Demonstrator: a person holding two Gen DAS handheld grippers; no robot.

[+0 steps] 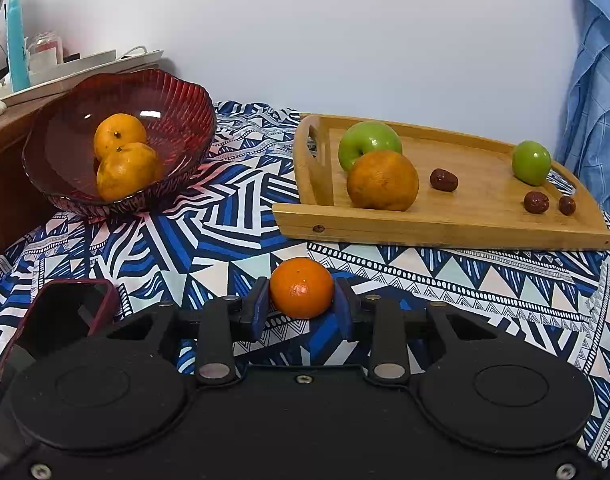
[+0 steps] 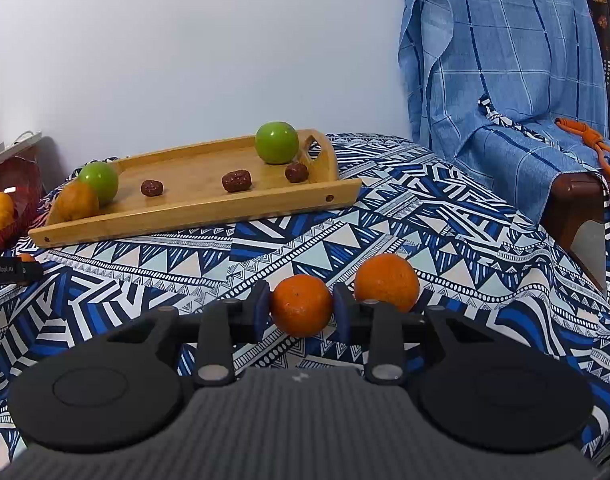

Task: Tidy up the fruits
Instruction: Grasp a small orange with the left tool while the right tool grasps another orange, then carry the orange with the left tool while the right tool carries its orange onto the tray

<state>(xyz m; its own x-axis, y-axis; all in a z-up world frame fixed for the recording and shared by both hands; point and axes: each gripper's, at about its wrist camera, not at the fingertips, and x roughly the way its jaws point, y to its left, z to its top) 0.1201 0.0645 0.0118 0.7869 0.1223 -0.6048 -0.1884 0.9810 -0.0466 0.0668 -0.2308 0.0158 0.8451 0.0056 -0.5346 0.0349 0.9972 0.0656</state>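
Table: covered by a blue-and-white geometric patterned cloth [image 1: 233,216]
Tray: flat bamboo tray with handles [image 1: 445,228] holding two green apples, an orange and three dark red dates
Bowl: ribbed dark red glass bowl [image 1: 177,92] holding two oranges
Left gripper [image 1: 301,304]: clamped on a small orange tangerine [image 1: 301,288] on the cloth
Right gripper [image 2: 301,308]: clamped on another small tangerine [image 2: 301,305]; a loose orange fruit [image 2: 387,281] lies just beside it

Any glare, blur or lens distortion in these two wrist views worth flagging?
Left wrist: sharp, even light; small glare spots inside the red glass bowl; fisheye bends the wooden tray and darkens the corners. Right wrist: same barrel bend, tray tilted; the far-left edge smears, so the bowl there is hard to read.
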